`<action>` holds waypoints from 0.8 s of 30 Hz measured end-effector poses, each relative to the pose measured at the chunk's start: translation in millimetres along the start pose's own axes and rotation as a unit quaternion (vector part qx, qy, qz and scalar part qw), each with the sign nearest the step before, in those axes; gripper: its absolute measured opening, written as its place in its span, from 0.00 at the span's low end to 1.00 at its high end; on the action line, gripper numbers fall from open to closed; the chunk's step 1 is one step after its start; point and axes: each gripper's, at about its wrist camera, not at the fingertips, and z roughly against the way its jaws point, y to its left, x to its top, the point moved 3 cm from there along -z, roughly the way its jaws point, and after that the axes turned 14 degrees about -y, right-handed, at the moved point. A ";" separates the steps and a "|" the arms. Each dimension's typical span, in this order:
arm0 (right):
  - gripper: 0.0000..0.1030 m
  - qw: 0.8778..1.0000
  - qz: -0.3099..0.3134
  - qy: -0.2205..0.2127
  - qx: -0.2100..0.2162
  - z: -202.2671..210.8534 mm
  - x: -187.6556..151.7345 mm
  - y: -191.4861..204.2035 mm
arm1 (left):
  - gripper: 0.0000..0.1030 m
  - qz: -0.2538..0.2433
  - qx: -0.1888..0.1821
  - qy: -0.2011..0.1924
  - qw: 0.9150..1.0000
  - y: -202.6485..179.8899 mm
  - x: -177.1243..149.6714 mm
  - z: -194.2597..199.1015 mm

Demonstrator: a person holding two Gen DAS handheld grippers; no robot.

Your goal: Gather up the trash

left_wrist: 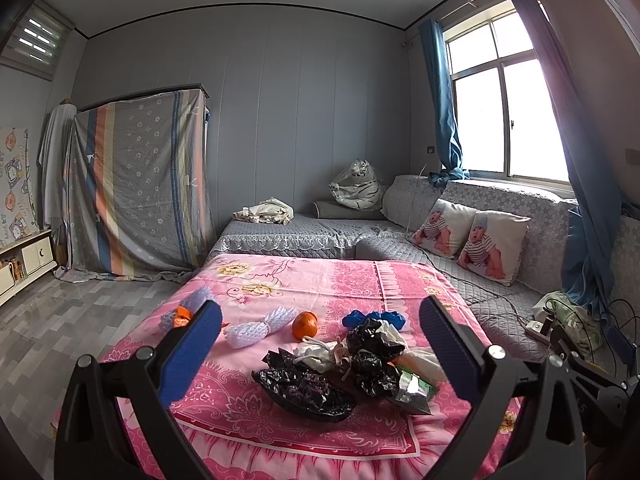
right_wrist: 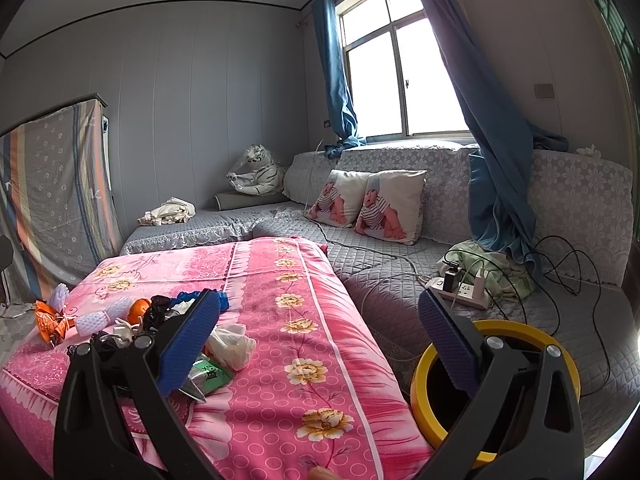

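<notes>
A pile of crumpled bags [left_wrist: 352, 364] lies on the cloth-covered tabletop [left_wrist: 304, 280]. A tangerine [left_wrist: 305, 325] sits behind the pile, with a foam fruit net [left_wrist: 260, 325] just left of it. A bin [right_wrist: 440, 396] stands right of the tabletop. A sofa [right_wrist: 400, 264] runs behind both; two cushions [right_wrist: 368, 204] rest on it.

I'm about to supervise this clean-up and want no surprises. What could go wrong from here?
The orange lies close to the black bags; an open left claw might sweep up fruit as trash. The yellow bin stands beside the table, below its top, so light wrappers could miss it. The power strip and its cables lie near the bin.
</notes>
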 end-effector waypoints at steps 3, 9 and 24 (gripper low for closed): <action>0.92 1.000 0.000 0.000 0.000 0.2 0.3 0.8 | 0.93 -0.001 -0.001 0.001 1.000 0.3 0.0 0.0; 0.92 1.000 -0.002 0.000 0.000 0.5 -0.5 -3.6 | 0.93 -0.002 0.000 -0.001 1.000 -0.8 -1.0 0.3; 0.92 1.000 -0.003 0.000 0.000 0.3 -0.5 -2.6 | 0.93 -0.001 0.000 0.001 1.000 -1.3 -0.8 0.6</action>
